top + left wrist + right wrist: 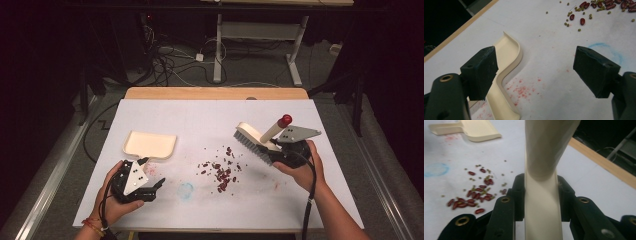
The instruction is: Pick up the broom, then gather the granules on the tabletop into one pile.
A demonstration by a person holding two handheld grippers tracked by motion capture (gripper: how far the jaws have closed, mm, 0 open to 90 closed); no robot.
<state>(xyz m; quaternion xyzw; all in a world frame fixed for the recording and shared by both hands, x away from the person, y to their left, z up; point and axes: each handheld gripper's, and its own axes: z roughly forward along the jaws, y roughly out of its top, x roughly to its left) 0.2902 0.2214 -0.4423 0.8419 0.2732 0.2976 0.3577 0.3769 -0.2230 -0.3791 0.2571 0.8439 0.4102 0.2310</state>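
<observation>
Table (165, 112) w/ white cover: sweeping job looks barely begun, judging by how things lie.

Dustpan (149, 144), cream, lies flat on the left half, well apart from the spill, nothing in it as far as the high view shows. In the left gripper view its handle and rim (507, 75) run just beside the left jaw, not between the jaws.

Brush (255, 143), cream w/ grey bristles and a red-tipped handle, is up at the right, just beside the spill's right edge. Can't tell if the bristles touch the cover.

Right gripper (292, 148): clamped on the brush, jaws pressed to both sides of the cream body (543, 205).

Left gripper (159, 184): jaws wide apart, holding nothing, near the dustpan's handle end, over the cover.

Beans (221, 172): red ones plus small green ones (574, 11), scattered loose mid-table, between dustpan and brush. None gathered into a pile, none in the pan.

Left to do, prob.: grab the dustpan, bring it to the spill, brush the beans in.
</observation>
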